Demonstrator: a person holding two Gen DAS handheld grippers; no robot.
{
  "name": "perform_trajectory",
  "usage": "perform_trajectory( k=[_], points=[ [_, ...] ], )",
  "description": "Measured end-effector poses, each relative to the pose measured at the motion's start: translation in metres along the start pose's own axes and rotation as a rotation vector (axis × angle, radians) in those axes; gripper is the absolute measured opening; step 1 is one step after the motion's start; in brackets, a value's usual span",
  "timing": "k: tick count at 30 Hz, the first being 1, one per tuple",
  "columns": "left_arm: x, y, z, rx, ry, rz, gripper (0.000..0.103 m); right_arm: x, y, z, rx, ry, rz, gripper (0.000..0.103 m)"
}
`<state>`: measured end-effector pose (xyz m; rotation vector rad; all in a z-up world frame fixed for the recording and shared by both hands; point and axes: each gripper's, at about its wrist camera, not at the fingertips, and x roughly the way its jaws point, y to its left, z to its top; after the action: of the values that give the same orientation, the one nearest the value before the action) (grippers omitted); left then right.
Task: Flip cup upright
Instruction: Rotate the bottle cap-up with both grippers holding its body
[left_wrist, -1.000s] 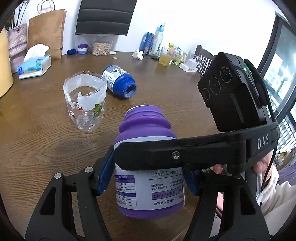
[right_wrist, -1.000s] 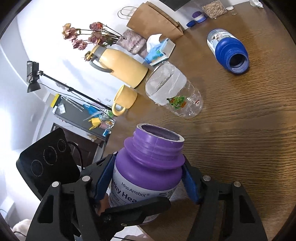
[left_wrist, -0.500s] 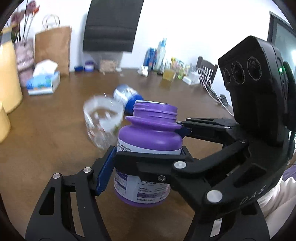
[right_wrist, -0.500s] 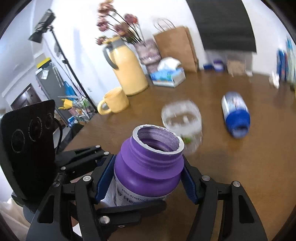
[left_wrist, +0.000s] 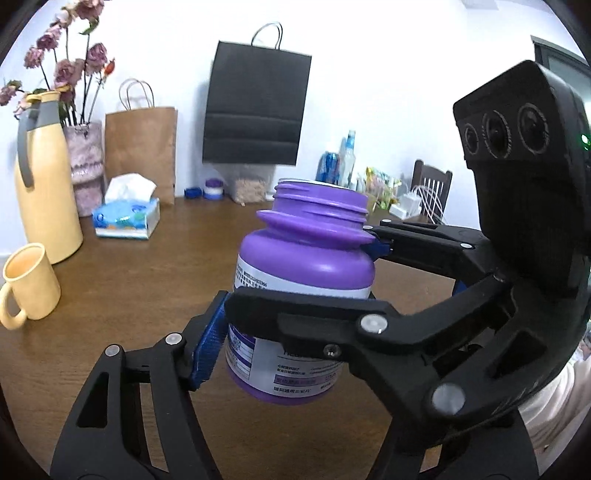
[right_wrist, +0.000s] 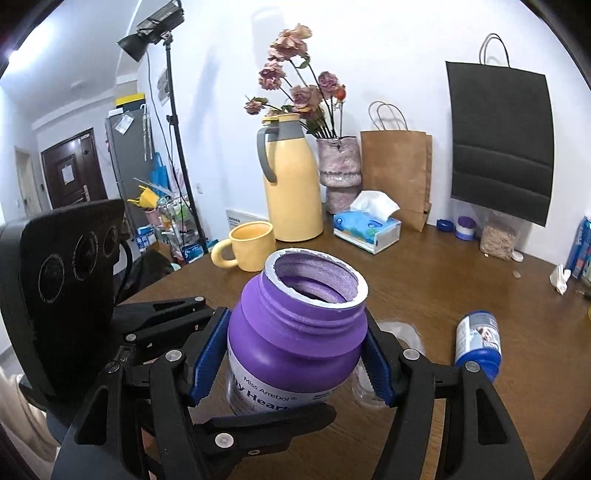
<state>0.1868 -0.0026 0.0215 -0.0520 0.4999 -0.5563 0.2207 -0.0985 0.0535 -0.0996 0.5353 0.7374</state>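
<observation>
A purple jar (left_wrist: 303, 273) with a white label stands upright, its open mouth (right_wrist: 314, 277) facing up, over the brown table (left_wrist: 147, 280). Both grippers hold it from opposite sides. My left gripper (left_wrist: 295, 347) is shut on its labelled body, one blue pad (left_wrist: 208, 347) pressed against the left side. My right gripper (right_wrist: 293, 360) is shut on it just below the shoulder, blue pads (right_wrist: 376, 365) on either side. In the left wrist view one right-gripper finger (left_wrist: 314, 314) crosses in front of the jar. Whether the base touches the table I cannot tell.
A blue jar (right_wrist: 478, 341) lies on its side to the right. A clear plastic cup (right_wrist: 404, 332) is mostly hidden behind the purple jar. A yellow mug (left_wrist: 27, 284), yellow jug (left_wrist: 44, 177), tissue box (left_wrist: 127, 219) and paper bags (left_wrist: 142, 147) stand to the left and back.
Both grippers have turned together and brought the purple jar from tilted to upright. Both views now face the wall; the clear cup and blue jar have left the left wrist view.
</observation>
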Motion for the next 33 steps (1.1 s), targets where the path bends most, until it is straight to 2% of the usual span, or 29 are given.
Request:
perform_trajectory(
  k=[6, 13, 23, 33],
  points=[
    [0.001, 0.005, -0.002, 0.008, -0.003, 0.032, 0.064, 0.009, -0.005, 0.001, 0.039, 0.015, 0.040, 0.071],
    [-0.001, 0.026, -0.002, -0.052, -0.017, 0.034, 0.064, 0.018, -0.009, 0.009, 0.058, 0.015, 0.095, 0.071],
    [0.006, 0.045, 0.007, -0.088, -0.029, 0.073, 0.064, 0.045, -0.007, 0.022, -0.028, 0.007, 0.105, 0.069],
    [0.029, 0.082, 0.029, -0.112, -0.052, 0.172, 0.062, 0.098, -0.018, 0.057, -0.128, 0.013, 0.134, 0.069]
  ],
)
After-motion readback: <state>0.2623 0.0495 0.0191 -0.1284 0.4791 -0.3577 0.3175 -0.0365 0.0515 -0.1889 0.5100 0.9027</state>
